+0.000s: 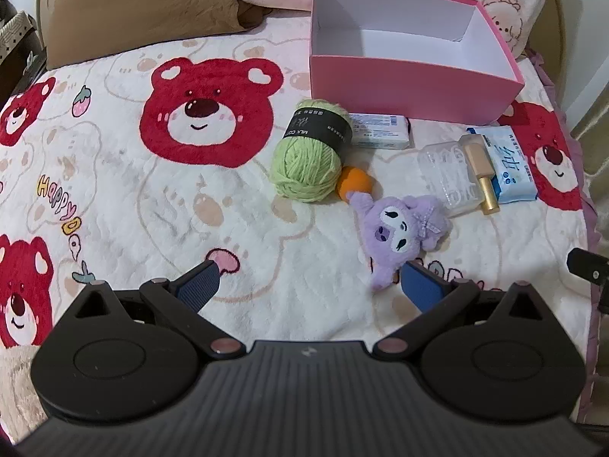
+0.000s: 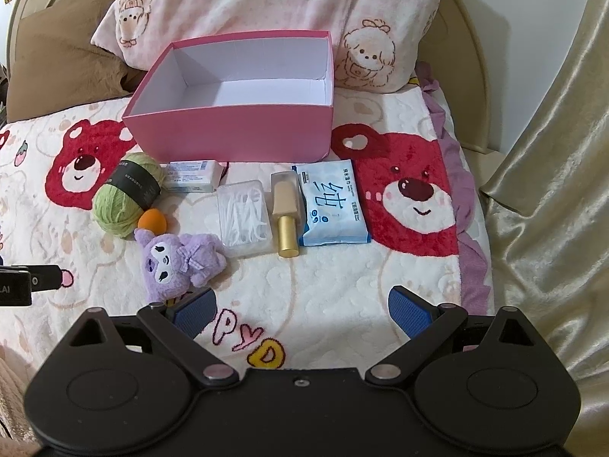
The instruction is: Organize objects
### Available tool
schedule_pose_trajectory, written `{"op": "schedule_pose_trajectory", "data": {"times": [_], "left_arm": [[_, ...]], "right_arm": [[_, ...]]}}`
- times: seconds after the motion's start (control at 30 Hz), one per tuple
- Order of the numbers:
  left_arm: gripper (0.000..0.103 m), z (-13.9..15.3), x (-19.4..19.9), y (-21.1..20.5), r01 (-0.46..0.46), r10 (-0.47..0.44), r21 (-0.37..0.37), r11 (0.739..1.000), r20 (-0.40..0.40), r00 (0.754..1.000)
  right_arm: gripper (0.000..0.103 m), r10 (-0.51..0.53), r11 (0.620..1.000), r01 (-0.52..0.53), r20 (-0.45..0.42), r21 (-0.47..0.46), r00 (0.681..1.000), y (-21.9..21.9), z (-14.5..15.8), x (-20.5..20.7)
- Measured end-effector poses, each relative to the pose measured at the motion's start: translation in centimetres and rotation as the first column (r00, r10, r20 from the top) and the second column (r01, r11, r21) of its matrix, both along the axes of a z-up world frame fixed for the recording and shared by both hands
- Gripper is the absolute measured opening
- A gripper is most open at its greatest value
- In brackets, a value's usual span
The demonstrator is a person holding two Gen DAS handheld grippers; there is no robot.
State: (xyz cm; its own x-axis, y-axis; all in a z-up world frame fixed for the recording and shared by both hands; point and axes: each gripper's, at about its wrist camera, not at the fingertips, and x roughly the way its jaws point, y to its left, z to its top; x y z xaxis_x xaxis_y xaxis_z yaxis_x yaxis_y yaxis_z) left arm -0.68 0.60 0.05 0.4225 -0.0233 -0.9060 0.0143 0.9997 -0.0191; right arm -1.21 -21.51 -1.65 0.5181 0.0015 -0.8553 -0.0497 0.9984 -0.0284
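While tilted steeply downward, left gripper point(image 1: 310, 285), right gripper point(image 2: 302, 310), jaws wide, empty.

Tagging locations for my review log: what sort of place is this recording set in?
Most likely a bedroom, on a bed: a plush bear-print blanket covers the surface, pillows lean at the head, and a curved headboard rises behind them.

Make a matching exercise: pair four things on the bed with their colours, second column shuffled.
Things:
1. yarn ball
2. plush toy
3. box
4. small round ball

Colours:
A. pink
B. orange
C. green
D. purple

Pairs: 1-C, 2-D, 3-A, 4-B
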Motion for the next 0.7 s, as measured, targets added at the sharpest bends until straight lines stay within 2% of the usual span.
{"op": "schedule_pose_trajectory", "data": {"times": [0.7], "left_arm": [[0.103,-0.33,-0.05,0.48,-0.028,0.028,-0.016,0.999,-0.013,1.000]], "right_arm": [[0.099,0.000,1.000,0.000,-0.008,-0.010,1.000,0.13,-0.08,0.11]]}}
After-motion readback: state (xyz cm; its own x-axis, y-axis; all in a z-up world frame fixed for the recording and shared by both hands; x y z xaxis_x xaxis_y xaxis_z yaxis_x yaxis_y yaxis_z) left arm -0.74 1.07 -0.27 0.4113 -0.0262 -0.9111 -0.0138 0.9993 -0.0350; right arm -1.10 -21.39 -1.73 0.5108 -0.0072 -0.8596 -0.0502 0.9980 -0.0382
